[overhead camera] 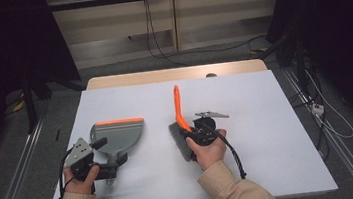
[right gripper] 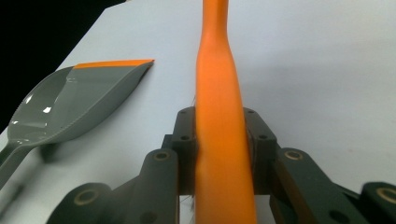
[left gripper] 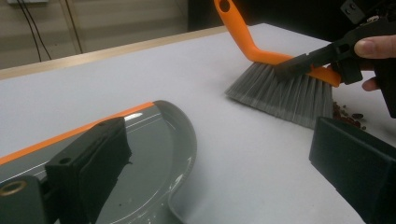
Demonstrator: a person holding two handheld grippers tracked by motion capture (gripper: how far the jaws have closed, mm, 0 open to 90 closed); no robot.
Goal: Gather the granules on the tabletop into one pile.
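A grey dustpan [overhead camera: 118, 135] with an orange front lip lies flat on the white table, left of the middle. My left gripper [overhead camera: 99, 163] sits at the pan's handle end, and its jaws stand wide apart over the pan [left gripper: 154, 158] and the bare table, pressing on nothing I can see. A hand brush with an orange handle [overhead camera: 180, 110] and grey bristles [overhead camera: 179, 140] stands on the table at the centre. My right gripper [overhead camera: 194, 133] is shut on that orange handle [right gripper: 217, 70], one pad on each side. The bristles [left gripper: 285, 91] touch the table.
Small brown bits [left gripper: 348, 115] lie on the table beside the bristles. The white table top [overhead camera: 267, 119] has a wooden strip along its far edge. Cables run on the floor behind it and to the right.
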